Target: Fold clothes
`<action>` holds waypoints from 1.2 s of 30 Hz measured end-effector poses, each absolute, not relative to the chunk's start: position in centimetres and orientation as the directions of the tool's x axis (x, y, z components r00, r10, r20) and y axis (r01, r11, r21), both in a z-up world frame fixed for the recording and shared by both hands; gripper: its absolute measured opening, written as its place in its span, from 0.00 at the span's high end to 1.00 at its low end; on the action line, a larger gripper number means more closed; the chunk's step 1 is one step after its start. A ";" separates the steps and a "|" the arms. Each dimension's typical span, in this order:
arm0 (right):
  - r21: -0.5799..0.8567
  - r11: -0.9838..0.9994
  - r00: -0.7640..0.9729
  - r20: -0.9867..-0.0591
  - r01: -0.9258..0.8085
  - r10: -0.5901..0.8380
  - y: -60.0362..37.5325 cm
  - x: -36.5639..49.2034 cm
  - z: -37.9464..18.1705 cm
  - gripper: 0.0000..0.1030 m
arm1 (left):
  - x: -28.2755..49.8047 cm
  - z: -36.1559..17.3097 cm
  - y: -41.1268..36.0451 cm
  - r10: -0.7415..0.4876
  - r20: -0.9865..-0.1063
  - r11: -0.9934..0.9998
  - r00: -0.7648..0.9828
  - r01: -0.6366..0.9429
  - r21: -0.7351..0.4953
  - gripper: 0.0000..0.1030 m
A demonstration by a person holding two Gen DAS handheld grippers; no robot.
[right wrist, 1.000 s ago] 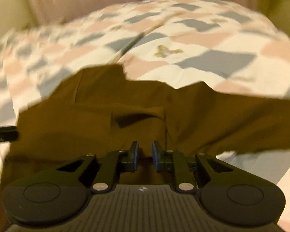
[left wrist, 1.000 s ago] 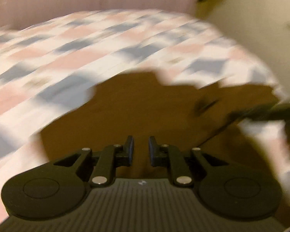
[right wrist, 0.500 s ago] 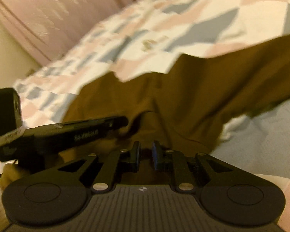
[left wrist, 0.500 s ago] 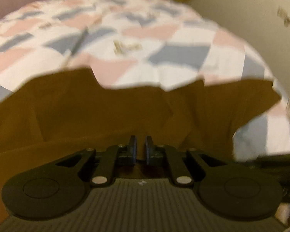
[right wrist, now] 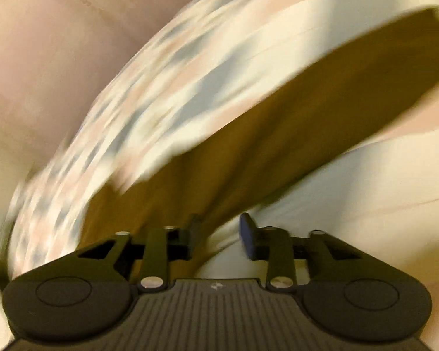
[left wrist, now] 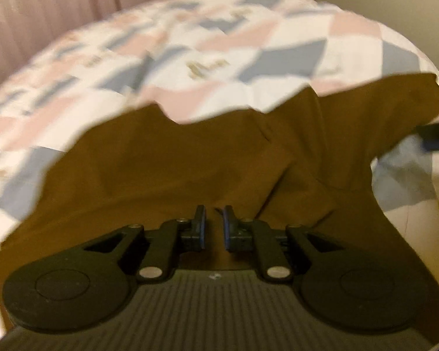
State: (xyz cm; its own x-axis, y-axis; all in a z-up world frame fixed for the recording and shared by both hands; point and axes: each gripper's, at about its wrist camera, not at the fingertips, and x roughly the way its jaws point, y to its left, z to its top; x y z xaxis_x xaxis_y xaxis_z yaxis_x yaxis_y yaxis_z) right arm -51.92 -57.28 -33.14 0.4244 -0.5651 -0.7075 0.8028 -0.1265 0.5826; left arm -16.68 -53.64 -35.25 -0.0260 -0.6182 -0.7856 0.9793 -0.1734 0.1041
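A brown garment (left wrist: 175, 169) lies spread over the bed with the checked pink, grey and white cover (left wrist: 248, 44). Its near part reaches under my left gripper (left wrist: 214, 225). The left jaws stand almost together with brown cloth in the narrow gap, and creases run toward them. In the right wrist view, which is heavily blurred, the garment (right wrist: 292, 117) stretches as a band from lower left to upper right. My right gripper (right wrist: 219, 234) is open, its left finger against the cloth edge and pale bed cover (right wrist: 351, 190) showing between the fingers.
A pink curtain (left wrist: 44, 14) hangs behind the bed and a pale wall (left wrist: 380, 0) stands at the right. A dark blurred object (left wrist: 435, 140) shows at the right edge beside the garment. The bed's right edge drops to a light floor (left wrist: 418, 219).
My right gripper has opened and let go of the garment while swinging and tilting fast. The left gripper stays on the cloth, its jaws a little wider apart than half a second ago.
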 end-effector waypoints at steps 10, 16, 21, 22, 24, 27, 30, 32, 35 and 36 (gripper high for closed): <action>0.612 -0.522 0.071 -0.686 0.594 -0.724 -59.5 -64.8 -36.0 0.50 | -16.3 -32.3 -47.5 -0.555 -0.832 -0.001 -0.016 1.000 -0.019 0.89; 0.639 -0.645 -0.115 -0.667 0.419 -0.736 -60.9 -69.6 -38.2 0.52 | -18.0 -32.6 -45.8 -0.516 -0.856 -0.007 -0.028 1.000 -0.029 0.88; 0.649 -0.677 -0.195 -0.656 0.348 -0.729 -62.4 -71.7 -39.1 0.79 | -17.6 -32.4 -45.3 -0.518 -0.854 -0.005 -0.039 0.999 -0.043 0.85; 0.634 -0.673 -0.192 -0.658 0.381 -0.729 -62.7 -71.2 -38.6 0.86 | -17.3 -32.4 -45.2 -0.517 -0.855 0.006 -0.036 0.999 -0.046 0.85; 0.601 -0.651 -0.204 -0.643 0.463 -0.738 -62.8 -69.7 -37.0 0.93 | -16.2 -32.1 -44.8 -0.521 -0.853 0.033 -0.034 0.998 -0.060 0.85; 0.532 -0.529 -0.196 -0.558 0.662 -0.807 -62.6 -65.6 -32.1 0.93 | -13.6 -31.2 -43.7 -0.535 -0.844 0.090 -0.030 0.992 -0.092 0.85; 0.416 -0.308 -0.103 -0.447 0.856 -0.889 -62.0 -58.2 -25.6 0.94 | -9.5 -30.7 -42.2 -0.538 -0.843 0.174 -0.007 0.977 -0.120 0.85; 0.343 -0.149 -0.002 -0.393 0.927 -0.920 -61.4 -52.1 -22.0 0.94 | -6.4 -30.4 -40.8 -0.537 -0.843 0.235 0.016 0.963 -0.131 0.85; 0.272 0.133 0.222 -0.330 0.953 -0.917 -58.9 -40.4 -17.9 0.94 | -1.5 -29.9 -38.1 -0.534 -0.844 0.314 0.056 0.940 -0.136 0.85; 0.269 0.228 0.310 -0.316 0.936 -0.897 -57.7 -36.2 -17.0 0.94 | 0.1 -29.7 -37.2 -0.532 -0.844 0.340 0.069 0.930 -0.138 0.85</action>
State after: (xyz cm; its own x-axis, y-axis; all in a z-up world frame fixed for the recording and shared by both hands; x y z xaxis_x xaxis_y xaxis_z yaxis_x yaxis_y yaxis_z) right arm -36.20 -57.70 -16.98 0.3096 -0.8969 -0.3158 0.9357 0.2284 0.2689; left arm 0.14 -37.15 -29.71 0.0690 -0.5321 -0.8439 0.9303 0.3397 -0.1381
